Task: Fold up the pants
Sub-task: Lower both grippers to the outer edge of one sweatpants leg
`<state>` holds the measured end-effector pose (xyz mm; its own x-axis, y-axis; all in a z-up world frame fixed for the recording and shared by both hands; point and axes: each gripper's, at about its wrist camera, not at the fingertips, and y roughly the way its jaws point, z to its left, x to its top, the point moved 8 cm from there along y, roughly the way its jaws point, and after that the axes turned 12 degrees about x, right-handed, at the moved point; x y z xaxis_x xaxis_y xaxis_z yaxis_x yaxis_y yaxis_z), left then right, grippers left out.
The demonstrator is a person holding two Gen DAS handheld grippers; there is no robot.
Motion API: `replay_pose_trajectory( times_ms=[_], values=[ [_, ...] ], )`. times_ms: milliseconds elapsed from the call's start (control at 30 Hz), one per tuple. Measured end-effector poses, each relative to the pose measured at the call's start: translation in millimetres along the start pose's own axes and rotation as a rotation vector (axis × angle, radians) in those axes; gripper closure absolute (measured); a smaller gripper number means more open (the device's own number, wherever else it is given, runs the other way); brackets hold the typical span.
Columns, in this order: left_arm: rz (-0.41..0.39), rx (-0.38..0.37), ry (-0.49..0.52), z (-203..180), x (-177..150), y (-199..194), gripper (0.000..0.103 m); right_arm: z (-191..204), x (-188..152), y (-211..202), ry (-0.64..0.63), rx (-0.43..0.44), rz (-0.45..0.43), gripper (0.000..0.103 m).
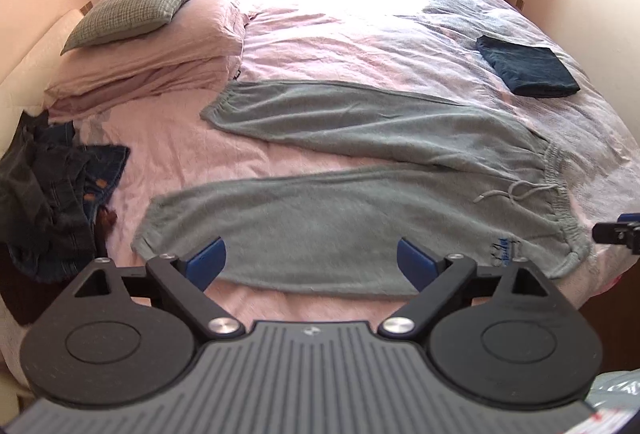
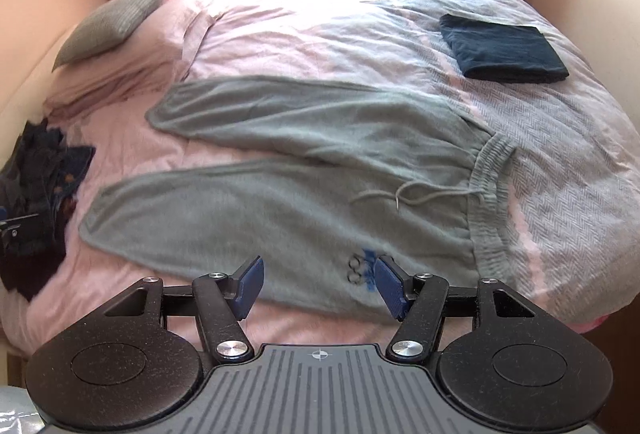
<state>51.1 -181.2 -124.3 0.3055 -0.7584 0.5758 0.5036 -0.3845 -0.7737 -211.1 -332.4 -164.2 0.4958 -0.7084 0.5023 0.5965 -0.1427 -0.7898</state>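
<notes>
Grey sweatpants (image 1: 340,193) (image 2: 300,193) lie spread flat on the pink bed, legs splayed toward the left, waistband (image 2: 490,201) and drawstring (image 1: 516,191) on the right. My left gripper (image 1: 310,262) hovers open over the near leg close to the bed's front edge, nothing between its blue pads. My right gripper (image 2: 318,284) is open above the near hip area, beside a small blue logo (image 2: 368,266). The right gripper's tip (image 1: 618,232) shows at the right edge of the left wrist view, and the left gripper's tip (image 2: 12,230) at the left edge of the right wrist view.
A folded dark blue garment (image 1: 528,65) (image 2: 502,47) rests on the far right of the bed. A heap of dark jeans (image 1: 52,185) (image 2: 36,201) sits at the left edge. A grey pillow (image 1: 136,9) on folded pink bedding (image 1: 152,61) lies at the back left, by the window.
</notes>
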Motion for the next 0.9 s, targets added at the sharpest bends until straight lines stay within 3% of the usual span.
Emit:
replay_pose_trajectory(
  times_ms=[200, 333, 633, 900],
  values=[
    [-0.059, -0.066, 0.085, 34.1, 52.8, 54.4, 0.008, -3.8, 26.0, 30.0, 0.109, -0.088, -0.052, 0.044],
    [-0.039, -0.150, 0.138, 35.8, 68.5, 96.8, 0.009, -16.4, 19.4, 47.1, 0.216, -0.140, -0.064, 0.044],
    [-0.001, -0.279, 0.304, -2.7, 91.3, 169.3, 0.015, -57.5, -22.2, 50.9, 0.431, -0.235, -0.039, 0.044],
    [-0.013, -0.345, 0.372, -47.2, 122.2, 222.6, 0.021, -108.4, 7.1, 60.5, 0.402, -0.266, -0.068, 0.044]
  ],
)
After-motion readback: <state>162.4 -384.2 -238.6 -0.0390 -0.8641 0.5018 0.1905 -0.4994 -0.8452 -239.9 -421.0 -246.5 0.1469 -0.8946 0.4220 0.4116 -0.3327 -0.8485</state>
